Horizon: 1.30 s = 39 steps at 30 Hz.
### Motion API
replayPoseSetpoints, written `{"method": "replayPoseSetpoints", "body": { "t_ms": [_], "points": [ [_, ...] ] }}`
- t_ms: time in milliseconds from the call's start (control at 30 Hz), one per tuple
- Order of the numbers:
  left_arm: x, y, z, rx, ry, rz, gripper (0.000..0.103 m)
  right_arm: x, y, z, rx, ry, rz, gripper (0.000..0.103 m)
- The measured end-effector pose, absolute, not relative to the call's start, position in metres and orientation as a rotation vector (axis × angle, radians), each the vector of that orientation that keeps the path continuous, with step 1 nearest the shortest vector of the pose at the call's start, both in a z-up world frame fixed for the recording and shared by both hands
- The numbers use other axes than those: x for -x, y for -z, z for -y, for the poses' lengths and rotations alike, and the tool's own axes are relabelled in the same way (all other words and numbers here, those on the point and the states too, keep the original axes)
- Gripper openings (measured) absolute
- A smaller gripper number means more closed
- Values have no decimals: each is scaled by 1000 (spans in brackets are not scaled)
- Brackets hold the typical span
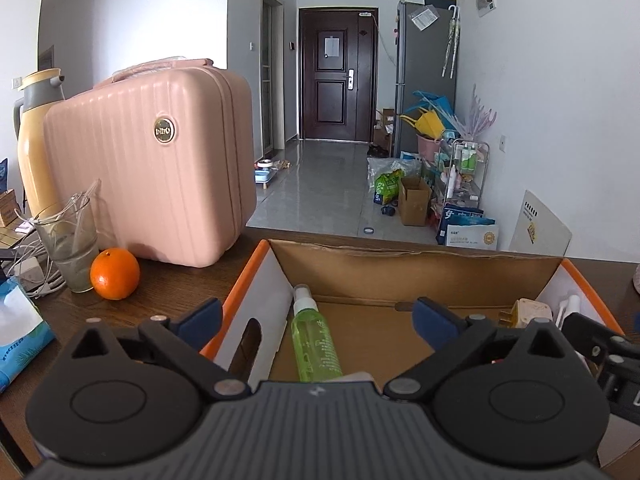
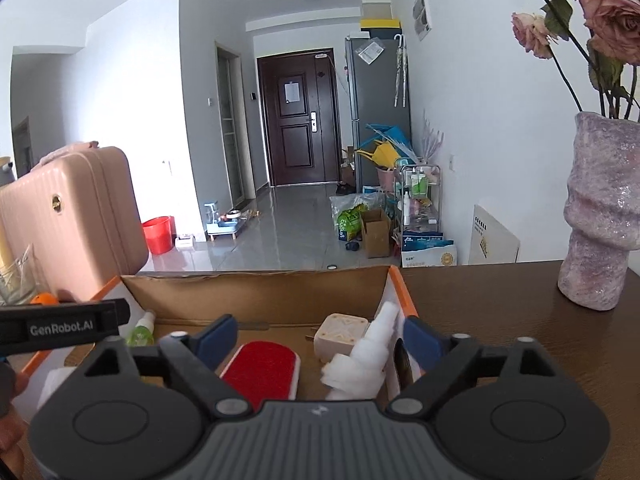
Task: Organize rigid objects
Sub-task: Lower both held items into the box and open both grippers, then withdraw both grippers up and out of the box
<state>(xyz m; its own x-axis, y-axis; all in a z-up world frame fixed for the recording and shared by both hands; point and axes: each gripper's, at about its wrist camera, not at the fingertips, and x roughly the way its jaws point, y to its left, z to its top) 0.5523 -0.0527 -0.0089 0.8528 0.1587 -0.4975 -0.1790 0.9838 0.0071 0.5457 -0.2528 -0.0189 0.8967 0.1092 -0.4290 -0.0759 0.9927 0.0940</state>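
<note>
An open cardboard box [image 1: 420,276] with orange edges sits on the dark wooden table. In it lie a green spray bottle [image 1: 314,344], a beige plug adapter [image 1: 528,312] and a white bottle [image 1: 570,306]. The right wrist view shows the box [image 2: 260,296] with a red lint brush [image 2: 260,368], the adapter [image 2: 340,336], the white spray bottle [image 2: 368,356] and the green bottle [image 2: 142,332]. My left gripper [image 1: 316,316] is open and empty above the box's left part. My right gripper [image 2: 318,336] is open and empty above its right part.
A pink suitcase [image 1: 160,160], an orange [image 1: 115,274], a glass [image 1: 70,240], a yellow thermos [image 1: 36,140] and a tissue pack [image 1: 20,332] stand left of the box. A pink vase [image 2: 600,220] with roses stands at the right.
</note>
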Motion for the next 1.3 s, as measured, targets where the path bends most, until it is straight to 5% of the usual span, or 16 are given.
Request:
{"method": "replayPoseSetpoints", "body": {
  "t_ms": [1300],
  "points": [
    [-469, -7, 56, 39, -174, -486, 103, -455, -6, 258, -76, -101, -399, 103]
  ]
}}
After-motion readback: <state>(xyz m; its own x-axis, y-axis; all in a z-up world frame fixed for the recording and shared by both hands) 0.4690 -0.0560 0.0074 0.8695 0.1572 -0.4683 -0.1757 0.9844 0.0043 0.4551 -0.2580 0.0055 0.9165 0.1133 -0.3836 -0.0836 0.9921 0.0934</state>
